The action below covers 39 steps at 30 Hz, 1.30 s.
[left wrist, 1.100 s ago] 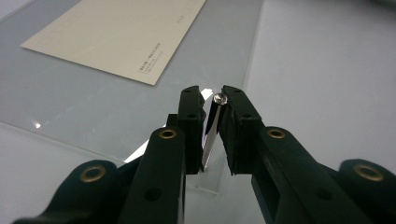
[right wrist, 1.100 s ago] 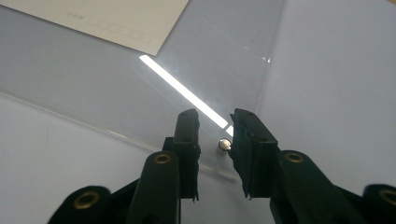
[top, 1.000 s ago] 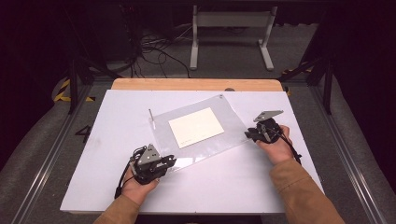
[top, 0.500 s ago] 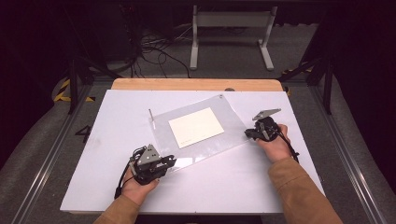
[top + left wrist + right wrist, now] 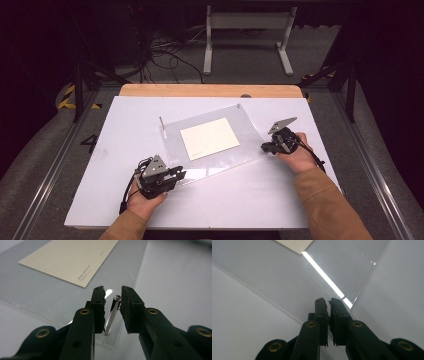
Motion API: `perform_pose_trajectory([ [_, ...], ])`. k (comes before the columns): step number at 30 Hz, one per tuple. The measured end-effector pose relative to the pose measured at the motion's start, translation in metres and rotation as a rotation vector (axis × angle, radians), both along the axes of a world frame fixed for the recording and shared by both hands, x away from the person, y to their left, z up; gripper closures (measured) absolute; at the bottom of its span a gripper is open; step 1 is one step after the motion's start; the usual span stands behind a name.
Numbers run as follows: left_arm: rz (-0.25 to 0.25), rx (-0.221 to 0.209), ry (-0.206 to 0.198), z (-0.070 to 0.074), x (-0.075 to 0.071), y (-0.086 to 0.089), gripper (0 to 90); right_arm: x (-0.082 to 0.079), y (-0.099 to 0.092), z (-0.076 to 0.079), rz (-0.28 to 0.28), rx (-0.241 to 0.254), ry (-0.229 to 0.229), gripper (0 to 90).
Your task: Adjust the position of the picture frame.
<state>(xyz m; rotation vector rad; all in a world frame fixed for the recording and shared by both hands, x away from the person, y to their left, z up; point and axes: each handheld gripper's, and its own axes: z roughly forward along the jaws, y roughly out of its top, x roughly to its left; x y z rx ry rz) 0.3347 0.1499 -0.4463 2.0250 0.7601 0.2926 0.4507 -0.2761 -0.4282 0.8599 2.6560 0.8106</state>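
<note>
I find a clear rectangular acrylic sheet (image 5: 215, 145) lying flat on the white table (image 5: 280, 200), a cream paper card (image 5: 209, 138) under or on it. My left gripper (image 5: 112, 305) brackets a short polished metal pin (image 5: 111, 314) standing at the sheet's near corner, jaws apart, not clamped. My right gripper (image 5: 328, 315) sits at the sheet's right edge, jaws nearly together; I cannot tell whether they pinch it. A second pin (image 5: 161, 125) stands at the far-left corner. Judgement: early stage.

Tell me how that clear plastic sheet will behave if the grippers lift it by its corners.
The clear plastic sheet looks thin and glossy, so it would probably bow between the grippers and slip easily. The cream card lies loose on it and might slide off if it tilts.
</note>
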Motion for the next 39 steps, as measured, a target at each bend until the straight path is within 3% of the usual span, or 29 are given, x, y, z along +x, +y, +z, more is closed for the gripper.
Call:
perform_pose_trajectory([
  [8, 0.031, -0.022, 0.018, 0.004, -0.005, 0.021, 59.2, -0.035, 0.009, 0.001, 0.146, -0.02, 0.03, 84.2],
  [21, 0.053, -0.018, 0.032, 0.004, -0.013, 0.037, 55.8, -0.085, 0.026, -0.001, 0.283, -0.011, 0.043, 84.2],
  [29, 0.063, -0.021, 0.05, 0.003, -0.013, 0.039, 56.3, -0.107, 0.041, -0.001, 0.348, -0.022, 0.054, 84.1],
  [32, 0.081, -0.001, 0.062, 0.002, -0.012, 0.042, 57.7, -0.113, 0.043, -0.002, 0.362, -0.011, 0.059, 84.1],
  [35, 0.091, -0.016, 0.094, 0.002, -0.012, 0.046, 62.9, -0.112, 0.041, -0.003, 0.356, 0.009, 0.07, 84.0],
  [39, 0.105, 0.008, 0.122, 0.003, -0.015, 0.051, 70.0, -0.112, 0.041, -0.003, 0.36, 0.01, 0.067, 84.0],
])
